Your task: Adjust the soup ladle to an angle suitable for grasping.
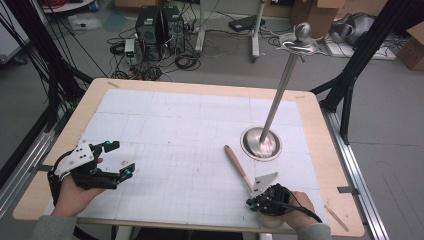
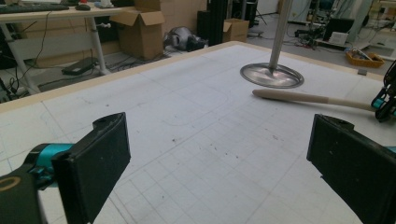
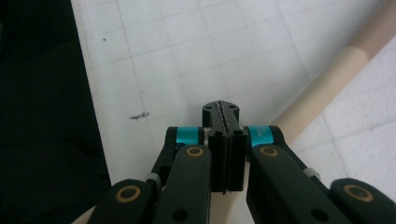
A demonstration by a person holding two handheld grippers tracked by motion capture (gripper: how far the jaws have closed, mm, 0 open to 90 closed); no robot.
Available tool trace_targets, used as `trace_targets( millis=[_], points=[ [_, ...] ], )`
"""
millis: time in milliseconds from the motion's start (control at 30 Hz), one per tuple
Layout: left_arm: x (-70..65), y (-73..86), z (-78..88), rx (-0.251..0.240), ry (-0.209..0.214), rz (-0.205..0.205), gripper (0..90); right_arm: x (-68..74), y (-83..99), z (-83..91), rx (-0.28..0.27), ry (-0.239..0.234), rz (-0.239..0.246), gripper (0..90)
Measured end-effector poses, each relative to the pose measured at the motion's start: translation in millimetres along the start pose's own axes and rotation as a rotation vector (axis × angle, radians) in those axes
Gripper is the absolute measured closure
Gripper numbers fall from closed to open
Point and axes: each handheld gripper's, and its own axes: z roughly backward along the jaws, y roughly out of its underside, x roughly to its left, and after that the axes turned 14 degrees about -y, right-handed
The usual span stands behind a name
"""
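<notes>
The left gripper (image 1: 118, 159) is held wide open over the gridded mat (image 1: 175, 125), gripping nothing. The right gripper (image 3: 221, 113) is pressed fully closed and empty, just beside the wooden stick (image 1: 238, 166), which lies near the metal stand (image 1: 261, 143).

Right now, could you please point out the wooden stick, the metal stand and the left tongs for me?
wooden stick (image 1: 237, 166): high view, mid-shaft.
metal stand (image 1: 280, 92): high view, middle of its pole.
left tongs (image 1: 123, 158): high view, gap between the open tips.
</notes>
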Motion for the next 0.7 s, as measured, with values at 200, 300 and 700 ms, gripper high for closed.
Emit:
trace_targets(
  millis=[200,300,700],
  points=[
    [-1.8,0.1,-0.9,0.004,0.003,-0.008,6.4,-2.7,2.0,0.8,-0.02,-0.022,-0.014,90.0],
    [-2.4,-0.6,0.3,-0.003,-0.002,-0.012,6.4,-3.4,1.9,1.0,-0.029,-0.039,-0.017,90.0],
    [2.1,0.3,6.8,-0.015,-0.014,0.001,6.4,-5.9,-16.2,6.6,-0.115,-0.047,0.004,90.0]
  ],
)
